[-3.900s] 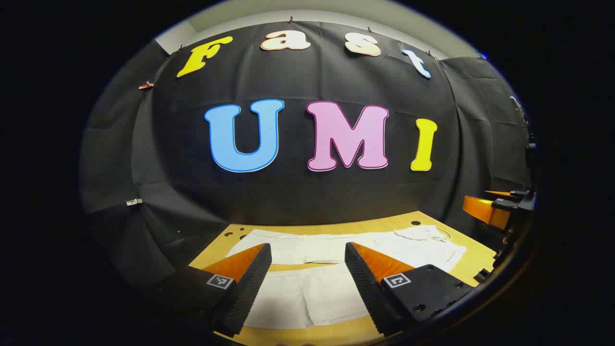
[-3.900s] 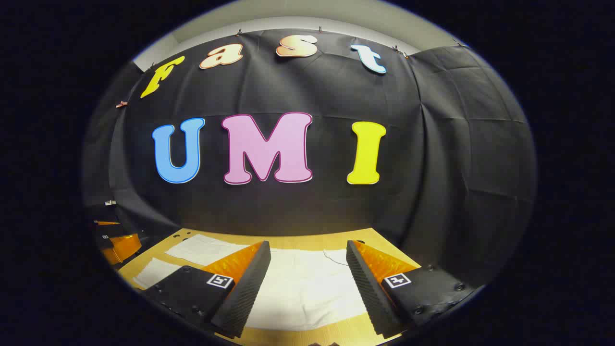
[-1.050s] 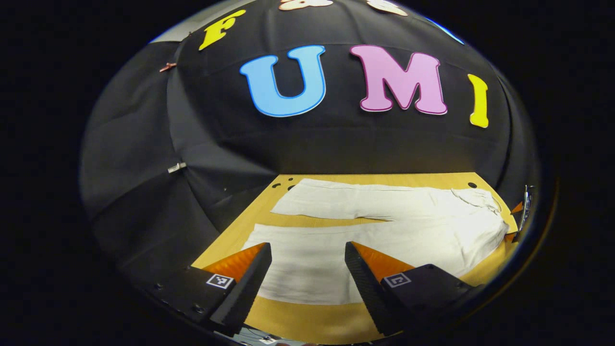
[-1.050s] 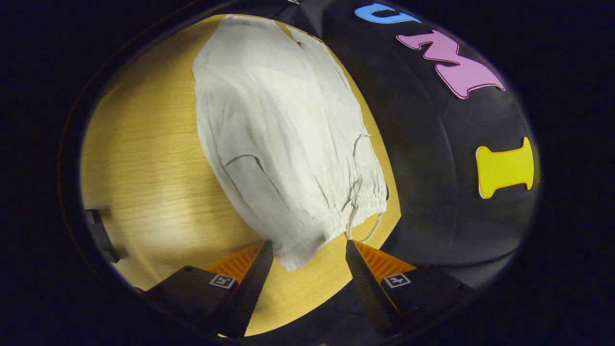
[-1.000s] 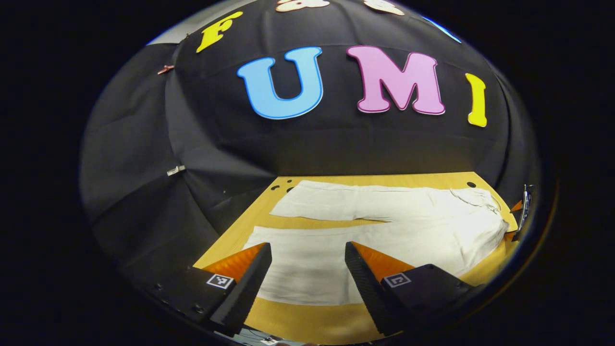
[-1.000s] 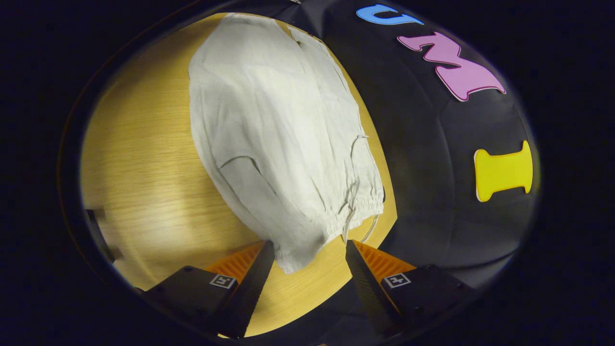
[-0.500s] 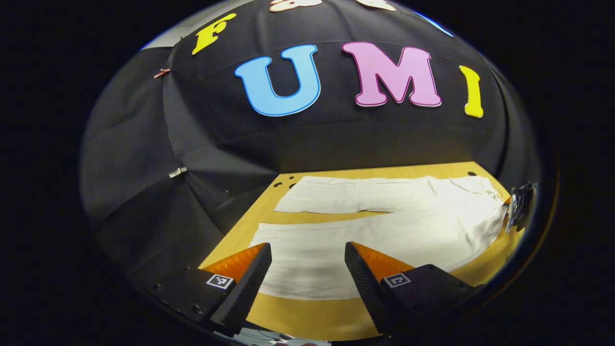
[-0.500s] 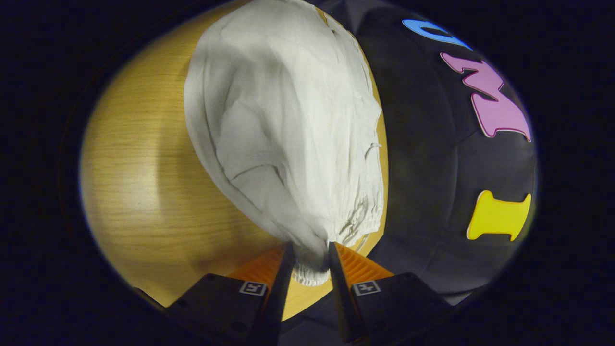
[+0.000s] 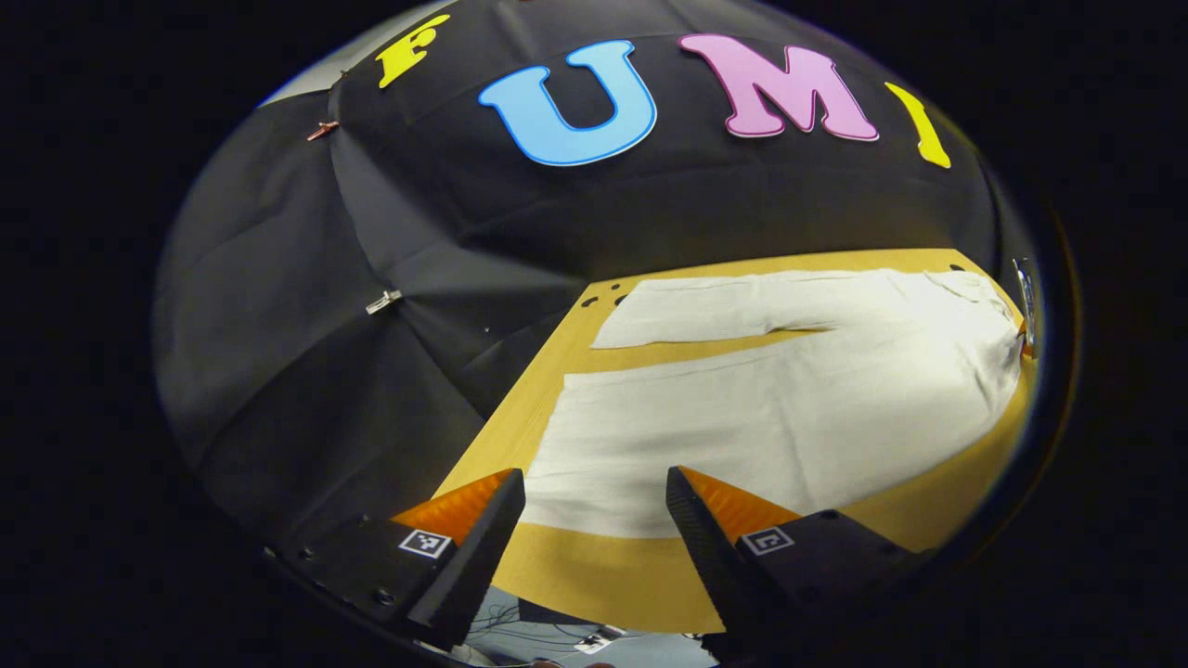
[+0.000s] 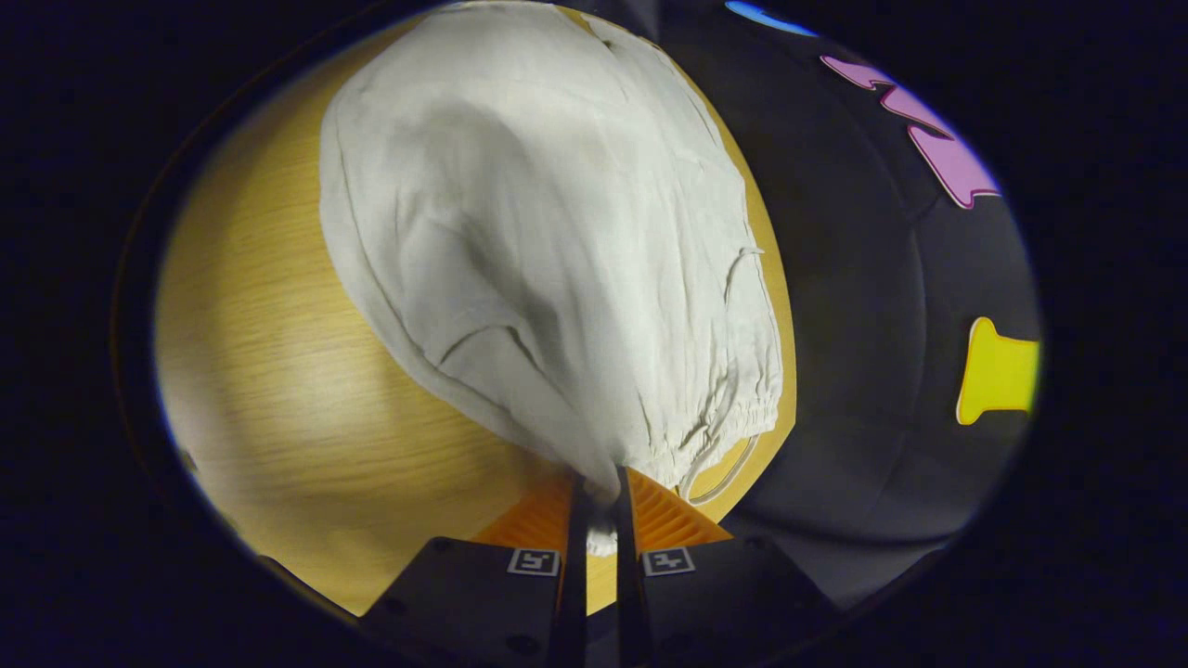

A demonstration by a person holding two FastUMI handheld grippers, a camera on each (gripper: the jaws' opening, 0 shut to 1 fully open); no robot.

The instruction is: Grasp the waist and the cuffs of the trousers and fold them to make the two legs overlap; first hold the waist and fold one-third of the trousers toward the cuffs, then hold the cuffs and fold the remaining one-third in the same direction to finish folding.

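White trousers (image 9: 770,408) lie flat on the wooden table (image 9: 603,580), both legs stretching toward the left, the waist at the far right. My left gripper (image 9: 594,492) hovers open over the near leg's cuff end, touching nothing. In the right gripper view, the trousers' waist (image 10: 687,436) with its drawstring (image 10: 724,473) bunches up toward me. My right gripper (image 10: 599,506) is shut on the near corner of the waistband, and the cloth (image 10: 520,241) lifts slightly from the table there.
Black cloth walls (image 9: 306,306) close in the table on the far and left sides. Small holes (image 9: 603,297) mark the table's far left corner. Bare wood (image 10: 269,371) lies beside the trousers in the right gripper view. The table's front edge (image 9: 594,617) runs just under my left fingers.
My right gripper has closed fully onto the waistband corner and pulled the cloth up. My left gripper has dipped lower and nearer the near leg's cuff, still open.
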